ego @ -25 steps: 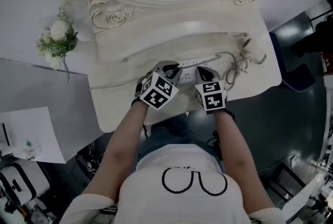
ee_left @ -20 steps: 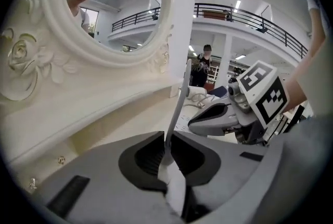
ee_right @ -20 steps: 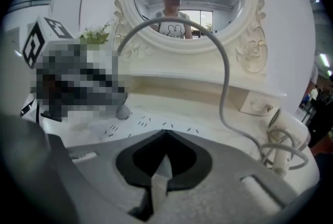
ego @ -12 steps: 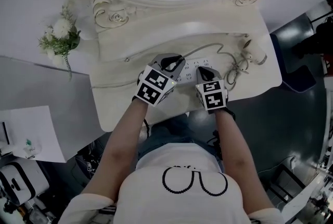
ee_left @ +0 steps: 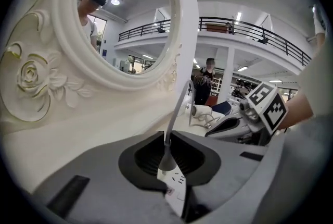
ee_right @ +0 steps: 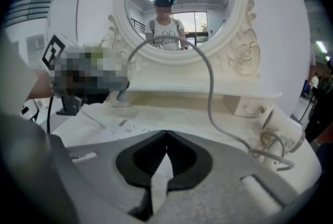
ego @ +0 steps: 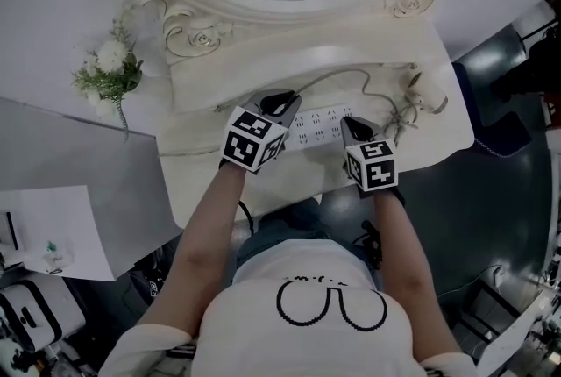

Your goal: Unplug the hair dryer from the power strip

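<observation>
White and stubby, the hair dryer (ego: 422,92) lies on its side on the cream dressing table (ego: 193,184), at about 2 o'clock from the power strip (ego: 320,126) in the head view. Its grey cord (ee_right: 210,92) lies in a loose tangle beside it, then arcs over to the left gripper (ego: 282,100). That gripper's jaws are clamped on the pale, cone-necked plug (ee_left: 166,161) at the strip's 10 o'clock end. Socket slots show just beneath the plug; whether its prongs are clear of them I cannot tell. The right gripper (ego: 351,124) pinches the strip's 4 o'clock end, its jaws closed on the white edge.
</observation>
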